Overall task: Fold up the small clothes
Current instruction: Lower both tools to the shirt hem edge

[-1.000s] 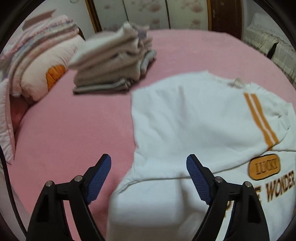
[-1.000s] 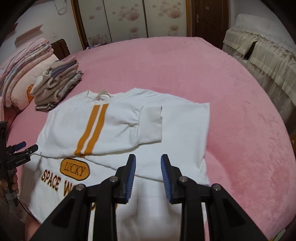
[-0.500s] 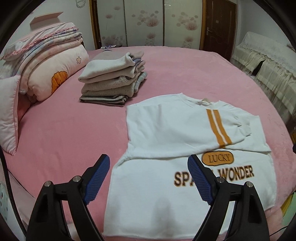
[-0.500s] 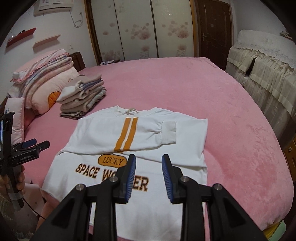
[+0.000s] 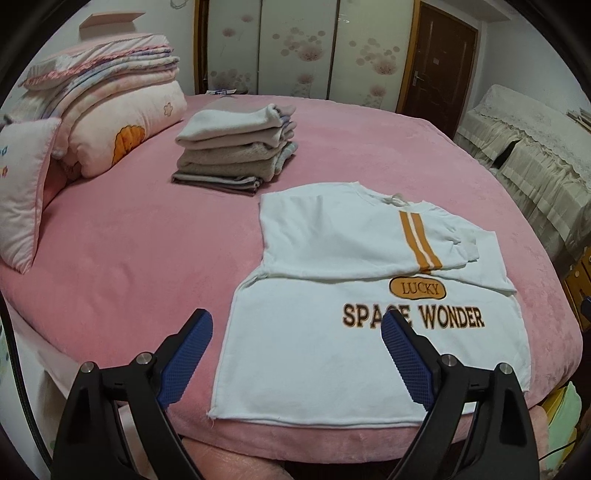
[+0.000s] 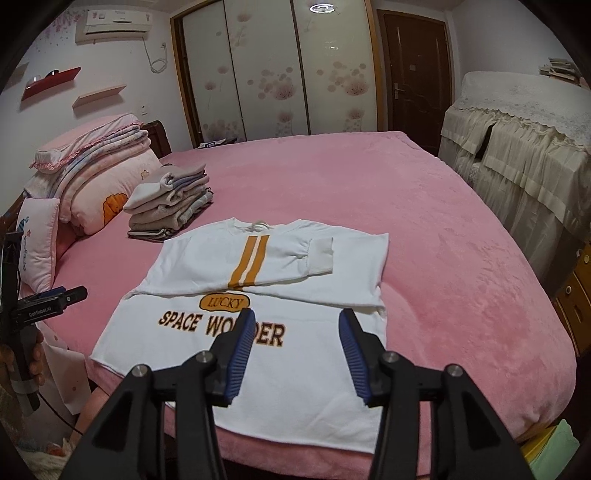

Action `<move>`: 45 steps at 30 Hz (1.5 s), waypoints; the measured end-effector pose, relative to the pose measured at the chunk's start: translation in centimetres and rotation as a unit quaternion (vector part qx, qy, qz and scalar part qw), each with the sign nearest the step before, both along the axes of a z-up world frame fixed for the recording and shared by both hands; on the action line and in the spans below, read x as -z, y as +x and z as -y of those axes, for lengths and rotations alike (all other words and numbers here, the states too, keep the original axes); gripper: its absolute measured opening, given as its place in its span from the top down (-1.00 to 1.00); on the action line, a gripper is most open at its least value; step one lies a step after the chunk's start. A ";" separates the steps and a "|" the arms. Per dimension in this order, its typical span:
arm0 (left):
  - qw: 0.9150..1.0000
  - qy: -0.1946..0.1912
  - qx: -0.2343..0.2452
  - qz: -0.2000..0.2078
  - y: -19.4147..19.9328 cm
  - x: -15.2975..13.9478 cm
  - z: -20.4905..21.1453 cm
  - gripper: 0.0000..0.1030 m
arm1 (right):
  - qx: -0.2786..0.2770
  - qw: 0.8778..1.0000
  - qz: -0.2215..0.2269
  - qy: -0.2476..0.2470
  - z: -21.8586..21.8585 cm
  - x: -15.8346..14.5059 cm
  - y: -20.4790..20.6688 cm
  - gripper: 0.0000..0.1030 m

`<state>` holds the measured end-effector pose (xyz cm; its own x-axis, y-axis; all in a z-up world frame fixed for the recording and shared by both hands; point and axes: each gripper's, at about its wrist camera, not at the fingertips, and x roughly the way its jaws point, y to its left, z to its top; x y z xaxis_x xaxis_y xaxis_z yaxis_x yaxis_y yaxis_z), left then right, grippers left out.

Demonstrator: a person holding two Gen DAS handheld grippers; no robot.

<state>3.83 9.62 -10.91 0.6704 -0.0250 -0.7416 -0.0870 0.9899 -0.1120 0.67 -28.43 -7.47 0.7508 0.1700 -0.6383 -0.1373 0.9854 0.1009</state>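
The right gripper point(image 6: 295, 325), jaws apart and empty, hovers over the white sweatshirt point(image 6: 258, 280) on the pink bed point(image 6: 369, 184); folded clothes stack point(image 6: 170, 203) at ten o'clock.

Home bedroom: pink bed point(image 6: 369, 192), pillows point(image 5: 122, 122), sliding wardrobe point(image 6: 266, 70), air conditioner point(image 6: 114, 26).

One white sweatshirt point(image 6: 255, 325) is laid out on one pink bed point(image 6: 424, 206) — two orange stripes point(image 6: 248, 264) are counted down its chest, and one orange oval badge point(image 6: 224, 302) sits above the two printed words. One stack of folded clothes point(image 5: 236, 157) is seen beyond it; its layers cannot be counted exactly. Two grippers are present — the left gripper point(image 5: 297, 326) and the right gripper point(image 6: 297, 326) — each fitted with two blue pads point(image 5: 186, 356). One pile of pink bedding point(image 5: 107, 110) is counted at the headboard.
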 end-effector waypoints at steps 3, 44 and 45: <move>1.000 -0.010 -0.010 -0.013 -0.6 1.2 -1.0 -0.79 | 0.001 1.000 -0.001 0.000 0.6 1.1 -0.9 0.08; 0.984 -0.106 0.033 -0.138 -0.2 13.7 -7.2 -0.38 | 0.024 0.968 -0.210 0.135 10.2 17.6 -1.2 0.34; 0.984 -0.107 0.034 -0.139 -0.2 13.7 -7.3 -0.35 | 0.024 0.968 -0.209 0.136 10.3 17.6 -1.2 0.34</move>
